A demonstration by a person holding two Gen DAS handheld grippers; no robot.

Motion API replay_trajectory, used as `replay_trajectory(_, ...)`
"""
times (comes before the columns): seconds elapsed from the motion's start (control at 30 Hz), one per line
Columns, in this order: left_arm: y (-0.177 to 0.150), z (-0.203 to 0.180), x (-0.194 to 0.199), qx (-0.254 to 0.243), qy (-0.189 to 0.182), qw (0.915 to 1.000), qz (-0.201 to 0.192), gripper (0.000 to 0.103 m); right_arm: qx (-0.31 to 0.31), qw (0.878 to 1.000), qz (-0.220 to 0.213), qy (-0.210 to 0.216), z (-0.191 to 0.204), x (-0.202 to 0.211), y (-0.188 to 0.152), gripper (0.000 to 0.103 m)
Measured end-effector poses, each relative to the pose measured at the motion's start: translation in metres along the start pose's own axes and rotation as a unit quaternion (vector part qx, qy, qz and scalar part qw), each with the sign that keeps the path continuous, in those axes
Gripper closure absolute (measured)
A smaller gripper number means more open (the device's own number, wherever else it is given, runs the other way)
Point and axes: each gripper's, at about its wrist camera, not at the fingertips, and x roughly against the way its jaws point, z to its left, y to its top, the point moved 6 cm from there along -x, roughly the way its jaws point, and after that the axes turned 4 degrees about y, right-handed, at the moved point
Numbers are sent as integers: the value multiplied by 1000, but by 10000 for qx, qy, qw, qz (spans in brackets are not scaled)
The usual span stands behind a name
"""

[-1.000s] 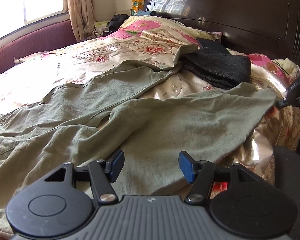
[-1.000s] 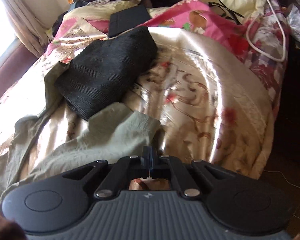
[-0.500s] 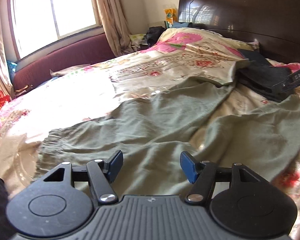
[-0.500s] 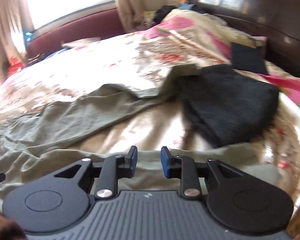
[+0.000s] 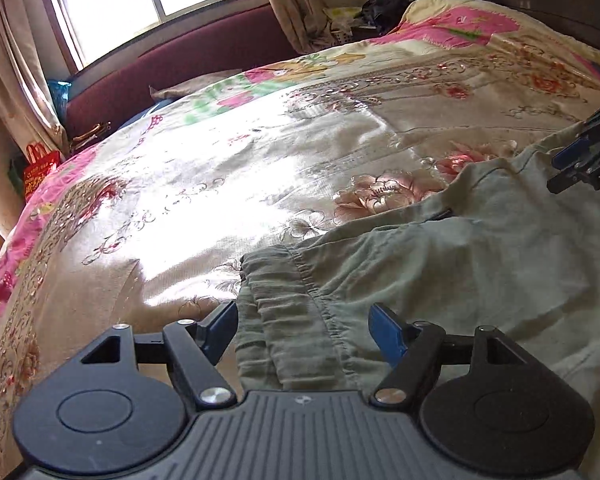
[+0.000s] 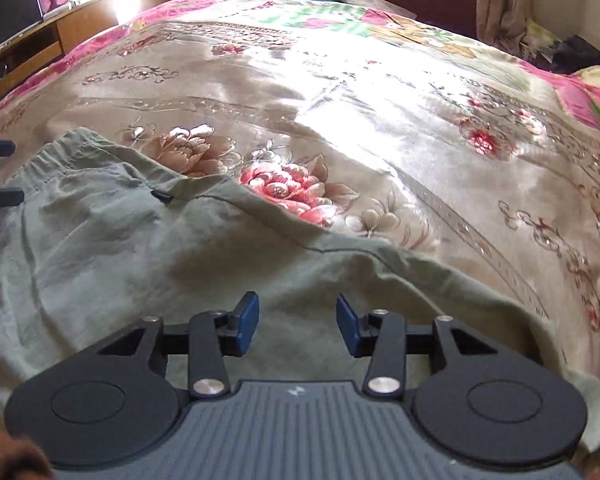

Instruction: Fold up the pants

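Both grippers, left (image 5: 303, 330) & right (image 6: 298, 324), w/ jaws apart, nothing held. Pants (image 5: 480, 272) thin, limp, wrinkle-prone; we'd pinch elastic waistband (image 5: 288, 300) edge, thickest hold.

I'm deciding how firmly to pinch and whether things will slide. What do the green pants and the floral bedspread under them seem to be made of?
The olive-green pants look like thin matte woven cotton or a cotton blend: soft creases, a gathered elastic waistband, no sheen. The shiny floral bedspread looks like satin or polyester brocade: strong glare from the window, smooth and probably slippery.
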Motion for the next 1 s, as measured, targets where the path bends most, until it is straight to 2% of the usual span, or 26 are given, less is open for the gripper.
replay_trajectory(0.1, 1, 5, -27, 119, -149, 9996, 186, 17, 213, 9997, 46, -76, -8, -19, 11, 58)
replay_trajectory(0.23, 2, 9, -48, 397, -381, 9980, 301, 8, 260, 9995, 62, 185, -7, -37, 21, 54)
replay_trajectory(0.37, 5, 11, -49, 299, -519, 9978, 275, 8, 444, 9975, 82, 535, 1, -37, 29, 54)
replay_trajectory(0.47, 10, 12, -62, 313, -485, 9977, 365, 8, 557, 9966, 189, 573, 5, -43, 30, 51)
replay_trajectory(0.5, 12, 13, -66, 404, -467, 9972, 430, 12, 572, 9967, 192, 550, 7, -46, 32, 49)
replay_trajectory(0.53, 13, 15, -69, 496, -443, 9966, 480, 22, 549, 9967, 164, 572, 8, -46, 35, 49)
replay_trajectory(0.57, 14, 17, -72, 560, -381, 9964, 502, 27, 490, 9966, 156, 636, 10, -47, 38, 48)
replay_trajectory(0.63, 14, 15, -71, 604, -291, 9965, 499, 47, 443, 9966, 193, 664, 14, -52, 40, 45)
replay_trajectory(0.67, 14, 14, -70, 607, -286, 9966, 479, 50, 520, 9966, 228, 598, 16, -54, 40, 45)
replay_trajectory(0.73, 13, 14, -66, 631, -251, 9966, 458, 64, 651, 9964, 217, 494, 21, -54, 40, 49)
replay_trajectory(0.77, 12, 15, -64, 686, -241, 9963, 453, 66, 618, 9964, 220, 531, 22, -53, 40, 61)
replay_trajectory(0.8, 12, 17, -63, 754, -214, 9960, 438, 67, 583, 9962, 224, 603, 23, -52, 40, 82)
replay_trajectory(0.87, 11, 27, -57, 852, -63, 9956, 377, 68, 592, 9967, 253, 502, 27, -49, 41, 96)
replay_trajectory(1.0, 6, 62, -43, 1019, 327, 9938, 300, 70, 664, 9963, 114, 533, 44, -44, 51, 100)
